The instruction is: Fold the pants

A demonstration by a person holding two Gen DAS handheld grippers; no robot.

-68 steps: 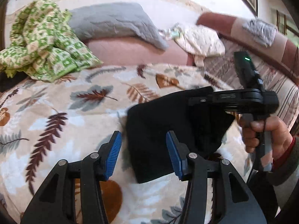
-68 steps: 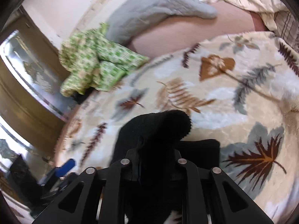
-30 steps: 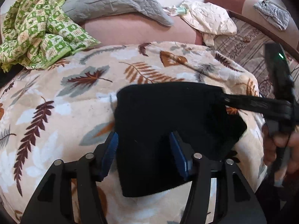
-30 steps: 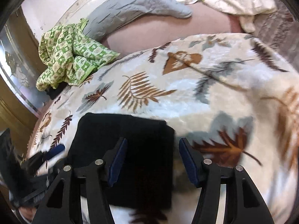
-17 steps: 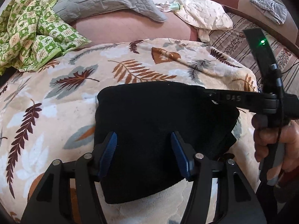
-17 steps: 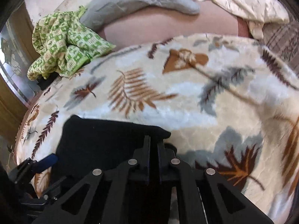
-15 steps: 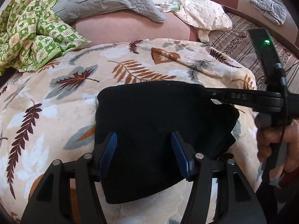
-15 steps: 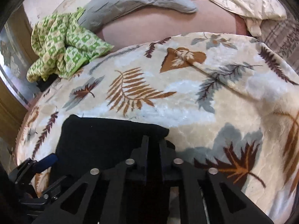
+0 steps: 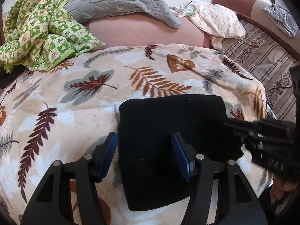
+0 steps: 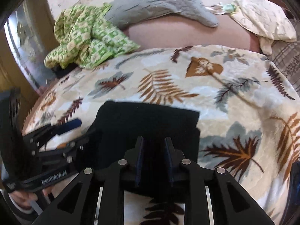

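The black pants [image 9: 168,131] lie folded into a compact rectangle on the leaf-print blanket [image 9: 84,97]; they also show in the right wrist view [image 10: 146,123]. My left gripper [image 9: 144,150] is open and empty, its blue-padded fingers straddling the pants' near left part just above the cloth. My right gripper [image 10: 153,157] is partly open, jaws a small gap apart, hovering over the pants' near edge and holding nothing. The right gripper's body [image 9: 266,138] shows at the pants' right side in the left wrist view.
A green-checked cloth [image 9: 39,30] lies bunched at the far left, a grey pillow [image 9: 120,1] behind it, a cream cloth [image 9: 217,20] at the far right. A striped sheet [image 9: 266,56] covers the right side. A mirrored cabinet [image 10: 20,46] stands left of the bed.
My right gripper was shut over the pants' right edge half a second ago; it has now opened a little and drawn back. The left gripper stayed open over the pants.
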